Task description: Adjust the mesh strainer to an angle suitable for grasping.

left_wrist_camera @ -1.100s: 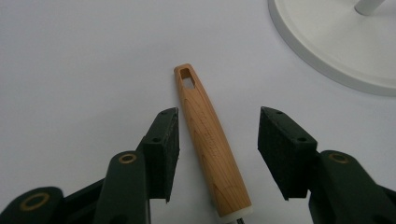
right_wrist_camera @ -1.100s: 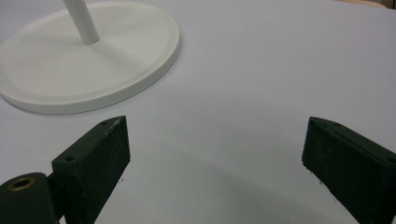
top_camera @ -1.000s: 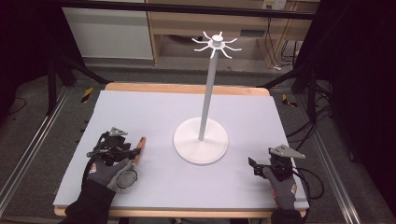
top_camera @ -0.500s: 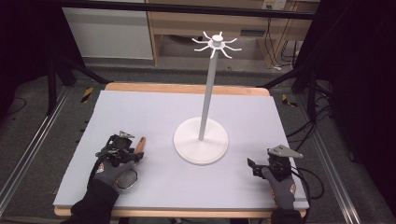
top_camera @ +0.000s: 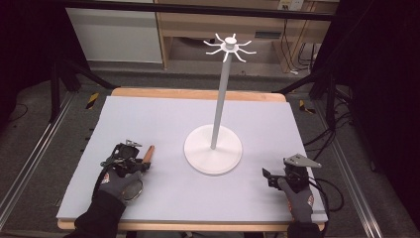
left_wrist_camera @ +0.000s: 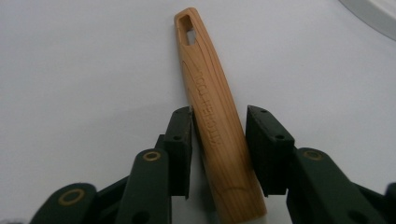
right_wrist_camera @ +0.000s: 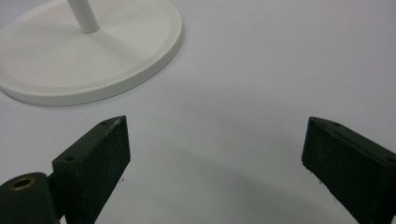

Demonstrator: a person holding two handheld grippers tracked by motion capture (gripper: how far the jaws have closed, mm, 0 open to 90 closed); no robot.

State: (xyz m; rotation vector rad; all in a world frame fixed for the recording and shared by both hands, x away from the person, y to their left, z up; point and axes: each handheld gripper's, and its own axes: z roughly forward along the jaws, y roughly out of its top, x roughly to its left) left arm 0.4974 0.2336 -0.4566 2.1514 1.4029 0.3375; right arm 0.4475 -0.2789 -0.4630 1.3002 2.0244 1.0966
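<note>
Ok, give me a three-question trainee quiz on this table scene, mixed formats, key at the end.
1. True or false: the right gripper has its jaws spread wide with nothing between them.
2. What lies between the jaws of the left gripper?
A. a metal spoon
B. a wooden handle with a slot at its far end
C. the stand's pole
3. Fill in: the white stand has a round base and, at its top, a ring of small ____.

Key
1. True.
2. B. One jaw touches the handle; a small gap shows at the other, so it is not clamped yet.
3. Hooks.
</note>
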